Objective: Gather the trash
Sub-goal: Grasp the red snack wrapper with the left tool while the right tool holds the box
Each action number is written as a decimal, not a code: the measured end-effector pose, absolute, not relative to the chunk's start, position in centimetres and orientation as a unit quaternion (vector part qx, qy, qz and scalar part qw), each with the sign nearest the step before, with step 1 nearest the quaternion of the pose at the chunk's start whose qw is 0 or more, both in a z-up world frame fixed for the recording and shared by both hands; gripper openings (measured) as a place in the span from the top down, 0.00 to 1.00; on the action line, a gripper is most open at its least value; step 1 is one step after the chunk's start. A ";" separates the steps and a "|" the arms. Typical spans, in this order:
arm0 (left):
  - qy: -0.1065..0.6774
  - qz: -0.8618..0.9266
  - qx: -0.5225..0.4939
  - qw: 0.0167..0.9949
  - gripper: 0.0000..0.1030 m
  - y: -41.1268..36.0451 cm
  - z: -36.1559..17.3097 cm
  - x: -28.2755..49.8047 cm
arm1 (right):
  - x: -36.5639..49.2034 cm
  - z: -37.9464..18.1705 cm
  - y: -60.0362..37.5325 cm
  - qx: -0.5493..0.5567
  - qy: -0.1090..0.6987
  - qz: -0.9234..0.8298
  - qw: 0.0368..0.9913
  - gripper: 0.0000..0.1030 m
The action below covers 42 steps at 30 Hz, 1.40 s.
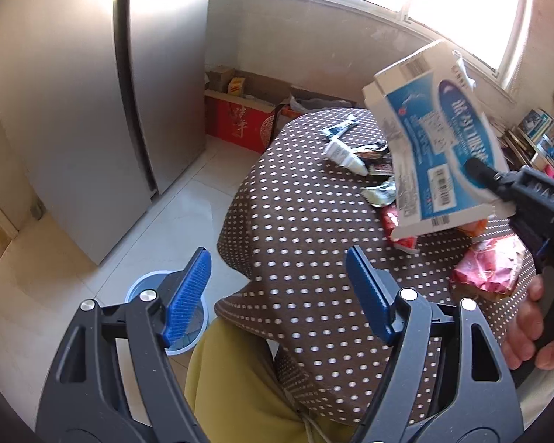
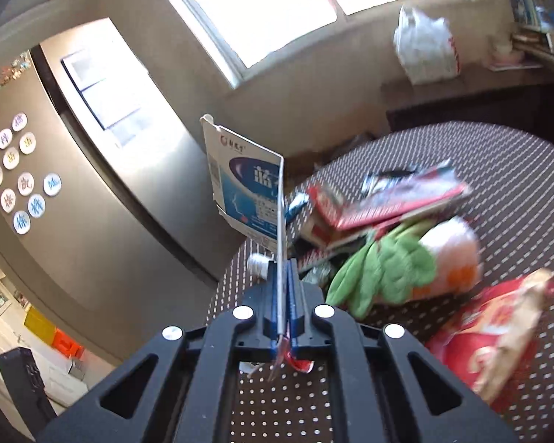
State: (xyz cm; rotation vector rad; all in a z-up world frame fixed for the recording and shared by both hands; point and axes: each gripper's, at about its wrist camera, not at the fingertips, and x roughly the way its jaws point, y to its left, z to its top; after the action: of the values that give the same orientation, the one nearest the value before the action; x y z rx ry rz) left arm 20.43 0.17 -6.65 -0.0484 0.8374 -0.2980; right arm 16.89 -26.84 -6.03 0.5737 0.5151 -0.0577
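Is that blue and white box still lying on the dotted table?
No, the blue and white box is lifted above the dotted table, pinched flat in the right gripper.

Flattened blue-and-white cardboard box (image 1: 439, 136): smooth printed card, slightly glossy. Brown white-dotted tablecloth (image 1: 295, 221): matt woven cloth. Crinkled red foil snack wrapper (image 1: 487, 269): shiny. Tall grey refrigerator (image 1: 74, 110): brushed metal, satin sheen. Ribbed blue gripper pads (image 1: 188, 291): rough plastic on matt black frames. Pale tiled floor (image 1: 159, 229): glossy.
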 end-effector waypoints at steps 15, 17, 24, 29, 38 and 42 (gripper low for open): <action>0.387 -0.260 0.031 0.884 0.25 -9.3 -4.9 17.6 | 6.0 -1.4 -35.1 0.284 0.141 -0.160 0.935 0.95; 0.385 -0.278 0.039 0.879 0.22 -10.9 -4.7 17.3 | 4.2 -1.6 -36.5 0.292 0.130 -0.181 0.930 0.95; 0.390 -0.346 0.059 0.851 0.16 -17.2 -4.9 15.9 | -0.5 -3.1 -40.9 0.301 0.128 -0.248 0.912 0.95; 0.403 -0.365 0.079 0.835 0.15 -20.9 -6.3 15.3 | -2.7 -4.2 -42.5 0.310 0.132 -0.270 0.902 0.95; 0.364 -0.371 0.103 0.848 0.66 -23.4 -7.4 14.3 | -3.5 -5.0 -43.2 0.317 0.144 -0.275 0.896 0.95; 0.358 -0.379 0.093 0.848 0.68 -22.2 -6.4 14.0 | -2.7 -4.8 -42.5 0.315 0.146 -0.260 0.901 0.95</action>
State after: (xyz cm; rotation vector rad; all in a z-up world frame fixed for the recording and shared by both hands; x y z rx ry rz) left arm 14.02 -22.22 -6.42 0.1954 0.7545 -0.7995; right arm -2.69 -42.54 -4.77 0.6521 0.3012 -0.5373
